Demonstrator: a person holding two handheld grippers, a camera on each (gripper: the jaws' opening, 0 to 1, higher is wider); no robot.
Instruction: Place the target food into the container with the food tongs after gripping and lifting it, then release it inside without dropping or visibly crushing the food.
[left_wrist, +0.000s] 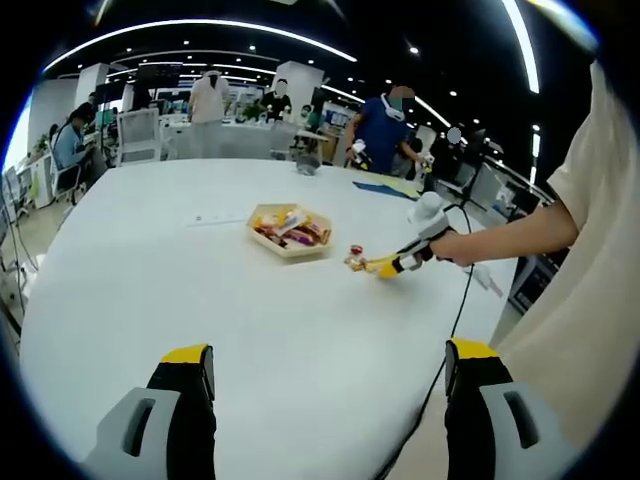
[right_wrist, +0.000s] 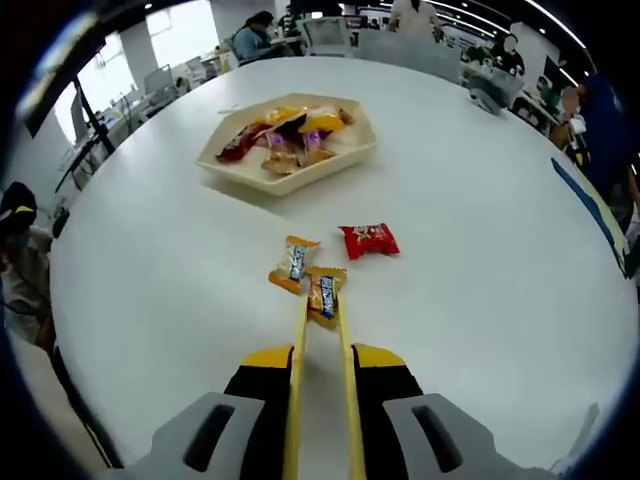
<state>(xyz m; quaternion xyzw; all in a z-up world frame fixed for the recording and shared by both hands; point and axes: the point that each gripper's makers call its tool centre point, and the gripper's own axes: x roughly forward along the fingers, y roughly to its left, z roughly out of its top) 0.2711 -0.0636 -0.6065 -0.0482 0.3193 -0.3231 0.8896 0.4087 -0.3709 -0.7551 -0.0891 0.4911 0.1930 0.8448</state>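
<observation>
Left gripper view: the left gripper (left_wrist: 325, 400) is hovering over the white table (left_wrist: 150, 270) with its two yellow-tipped jaws standing wide apart and nothing between them. Well ahead of the jaws one shallow tray (left_wrist: 291, 231) is sitting on the table, holding a pile of wrapped snacks too small to count. Ahead and to the right of the jaws, the right gripper (left_wrist: 385, 265) is reaching in, carried by a person's hand (left_wrist: 455, 247); a small red packet (left_wrist: 355, 251) is lying just beyond its tip. Several people are standing or sitting at the far side of the room.

Right gripper view: the right gripper (right_wrist: 322, 365) is squeezing one pair of yellow food tongs (right_wrist: 320, 400), whose two arms are running forward between the jaws. The tong tips are closing on one orange candy packet (right_wrist: 324, 294), which is lying on the table (right_wrist: 480, 200). A second orange candy packet (right_wrist: 294, 263) is lying just ahead and left of the tips, touching or nearly touching the first. One red packet (right_wrist: 368, 240) is lying ahead and slightly right, apart from the orange pair. Count loose on the table: three packets. Farther ahead and left, the one tray (right_wrist: 345, 155) is holding several mixed wrappers, exact count unclear.
</observation>
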